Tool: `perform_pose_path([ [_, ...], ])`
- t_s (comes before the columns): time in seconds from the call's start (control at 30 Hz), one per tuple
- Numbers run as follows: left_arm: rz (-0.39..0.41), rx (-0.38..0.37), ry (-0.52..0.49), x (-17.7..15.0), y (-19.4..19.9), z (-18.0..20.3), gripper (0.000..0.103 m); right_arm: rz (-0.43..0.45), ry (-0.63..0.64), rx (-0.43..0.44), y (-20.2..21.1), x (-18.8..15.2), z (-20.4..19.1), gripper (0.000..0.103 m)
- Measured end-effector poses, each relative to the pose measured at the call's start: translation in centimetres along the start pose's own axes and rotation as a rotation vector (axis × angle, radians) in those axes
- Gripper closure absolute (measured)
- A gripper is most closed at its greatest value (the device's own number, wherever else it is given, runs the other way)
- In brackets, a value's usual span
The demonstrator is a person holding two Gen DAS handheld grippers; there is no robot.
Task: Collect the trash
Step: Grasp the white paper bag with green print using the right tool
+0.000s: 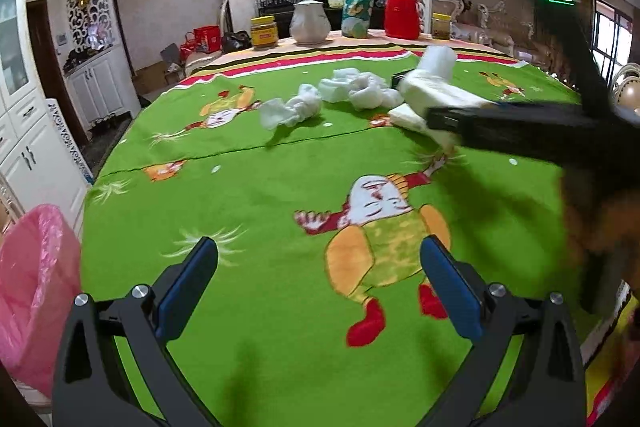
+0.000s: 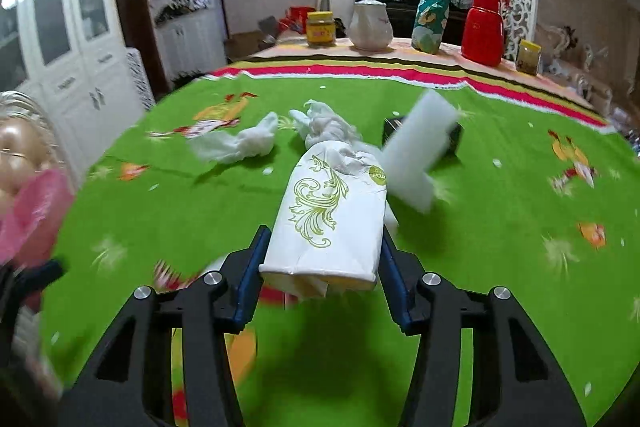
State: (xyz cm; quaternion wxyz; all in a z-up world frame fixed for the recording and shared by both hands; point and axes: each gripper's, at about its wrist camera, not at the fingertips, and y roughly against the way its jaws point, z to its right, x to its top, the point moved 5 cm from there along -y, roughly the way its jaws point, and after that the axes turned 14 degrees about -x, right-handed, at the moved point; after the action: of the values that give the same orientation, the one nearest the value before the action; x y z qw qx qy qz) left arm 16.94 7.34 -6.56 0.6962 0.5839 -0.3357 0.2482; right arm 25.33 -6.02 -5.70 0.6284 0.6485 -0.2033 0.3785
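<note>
Right tool [image 2: 322, 259] grips tissue pack [image 2: 328, 219]; its far end blurred.

The surface [image 1: 248, 211], under a green cartoon-print cloth, carries crumpled white tissues [image 1: 352, 93] mid-way, with a yellow-lidded jar [image 1: 263, 33], white teapot [image 1: 310, 21], snack bag [image 1: 357, 7] and red flask [image 1: 401, 10] along its far edge.

Two jars [image 2: 320, 29], one teapot [image 2: 370, 23], one red flask [image 2: 483, 29], one snack bag [image 2: 431, 17].
</note>
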Motion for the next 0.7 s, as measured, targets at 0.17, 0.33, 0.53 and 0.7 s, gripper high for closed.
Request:
perform_pose_path([
  [0.17,-0.024,-0.034,-0.014,1.4,-2.1,1.7,0.005,0.023,-0.046,0.046,4.3,-3.5,3.4,0.053],
  [0.33,-0.054,-0.055,-0.040,2.3,-4.2,3.8,0.005,0.033,-0.123,-0.007,5.2,-5.8,6.8,0.053],
  [0.53,-0.084,-0.067,-0.066,3.7,-6.7,6.3,0.005,-0.013,-0.222,-0.075,4.3,-7.3,10.3,0.053],
  [0.7,-0.120,-0.078,-0.085,5.0,-9.5,7.9,0.005,-0.028,-0.289,-0.089,4.0,-7.7,11.9,0.053],
])
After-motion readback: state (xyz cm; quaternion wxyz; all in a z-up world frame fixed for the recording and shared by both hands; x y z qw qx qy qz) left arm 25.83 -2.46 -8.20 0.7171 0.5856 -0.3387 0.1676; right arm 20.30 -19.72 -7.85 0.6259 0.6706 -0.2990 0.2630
